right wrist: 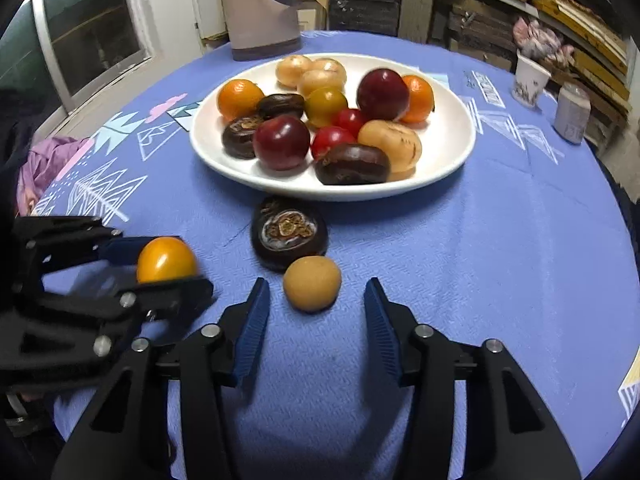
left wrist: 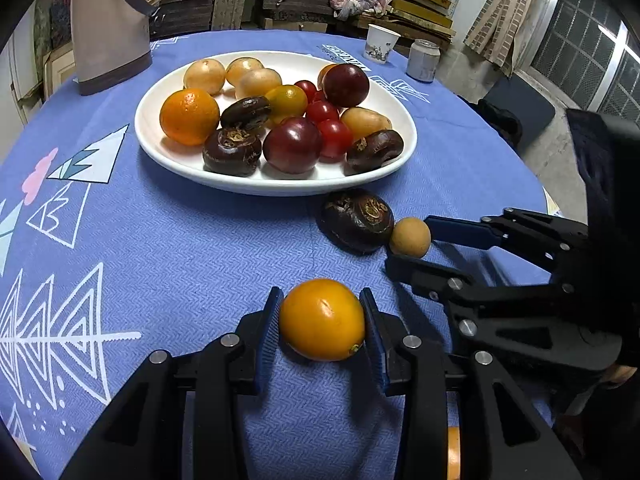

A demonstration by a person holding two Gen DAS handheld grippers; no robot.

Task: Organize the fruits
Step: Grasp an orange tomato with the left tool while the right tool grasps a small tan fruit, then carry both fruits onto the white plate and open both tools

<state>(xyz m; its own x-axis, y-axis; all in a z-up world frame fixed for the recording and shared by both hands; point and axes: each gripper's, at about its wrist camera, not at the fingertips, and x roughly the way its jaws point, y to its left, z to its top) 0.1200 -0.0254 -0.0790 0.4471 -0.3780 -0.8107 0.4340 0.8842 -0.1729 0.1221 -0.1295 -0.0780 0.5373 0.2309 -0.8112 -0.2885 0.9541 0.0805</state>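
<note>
A white plate (left wrist: 160,148) (right wrist: 452,160) on the blue cloth holds several fruits: oranges, plums, cherry tomatoes, pale round fruits and dark water chestnuts. My left gripper (left wrist: 322,320) (right wrist: 160,264) is shut on a yellow-orange tomato (left wrist: 322,318) (right wrist: 166,259), low over the cloth. My right gripper (right wrist: 314,312) (left wrist: 408,246) is open around a small tan round fruit (right wrist: 312,283) (left wrist: 410,237), without touching it. A dark water chestnut (right wrist: 289,238) (left wrist: 355,219) lies on the cloth just beyond it, in front of the plate.
A beige bag (left wrist: 110,28) (right wrist: 262,8) stands behind the plate. A paper cup (left wrist: 380,43) (right wrist: 530,78) and a can (left wrist: 423,60) (right wrist: 572,114) stand at the far right edge of the round table. Purple cloth (right wrist: 44,164) lies at the left.
</note>
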